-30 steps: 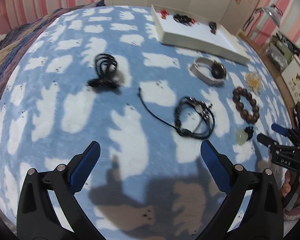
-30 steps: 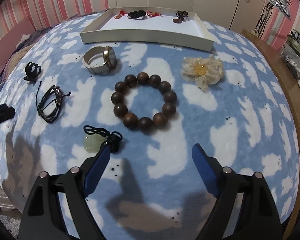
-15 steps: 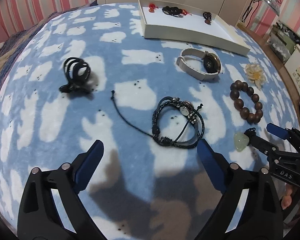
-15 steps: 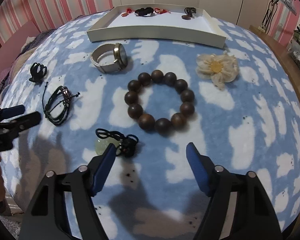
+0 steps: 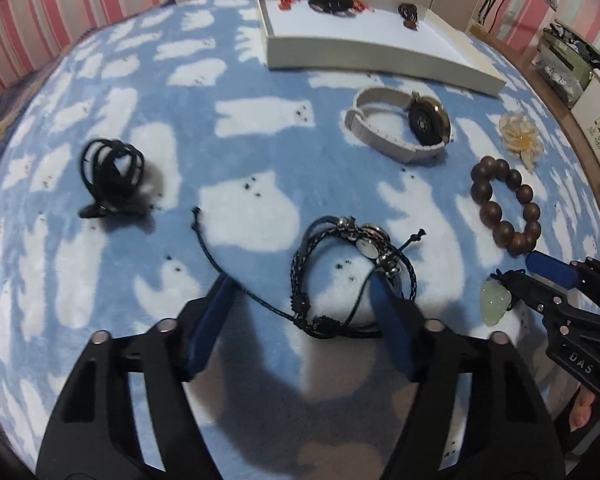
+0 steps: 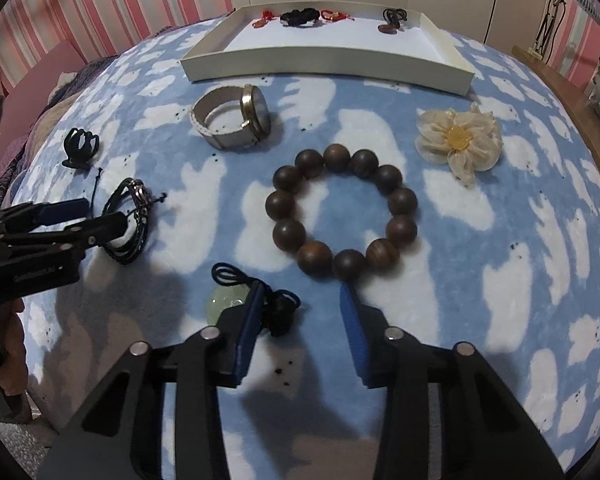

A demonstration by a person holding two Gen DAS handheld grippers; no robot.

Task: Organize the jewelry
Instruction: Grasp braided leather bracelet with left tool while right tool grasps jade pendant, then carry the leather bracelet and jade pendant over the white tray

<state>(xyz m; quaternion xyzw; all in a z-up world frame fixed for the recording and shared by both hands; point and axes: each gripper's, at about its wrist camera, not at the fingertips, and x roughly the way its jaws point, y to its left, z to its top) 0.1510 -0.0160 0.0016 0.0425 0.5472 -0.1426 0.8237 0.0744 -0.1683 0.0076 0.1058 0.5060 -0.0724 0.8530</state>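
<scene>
Both claws point down at the soft blue blanket with white bear shapes (image 5: pixel 256 128), and both are closing. Between the blue fingers of the left claw (image 5: pixel 300 300) lies the near part of the black braided cord bracelet with silver charms (image 5: pixel 352 276). The right finger pokes inside the bracelet's loop and the left finger sits on its long loose string. The pads do not squeeze it yet. I think this claw wants to pinch the cords together so they lift as one bunch.

The right claw (image 6: pixel 300 300) hangs over the pale green stone pendant on a dark cord (image 6: pixel 226 298). The knot of the cord lies between its fingers, and the green stone sits just outside the left finger. Nothing is pinched yet here either.

Just past the right claw lies the ring of big brown wooden beads (image 6: pixel 340 216). Farther on are the cream strap watch (image 6: pixel 232 120) and the cream cloth flower with a yellow middle (image 6: pixel 458 140). Off to the left claw's far left sits a black claw hair clip (image 5: pixel 110 172).

Farthest away is the flat white tray (image 6: pixel 324 62), with a few small red and black pieces along its back edge. That looks like where everything should go.

Pink striped walls (image 6: pixel 112 4) stand behind the blanket.
</scene>
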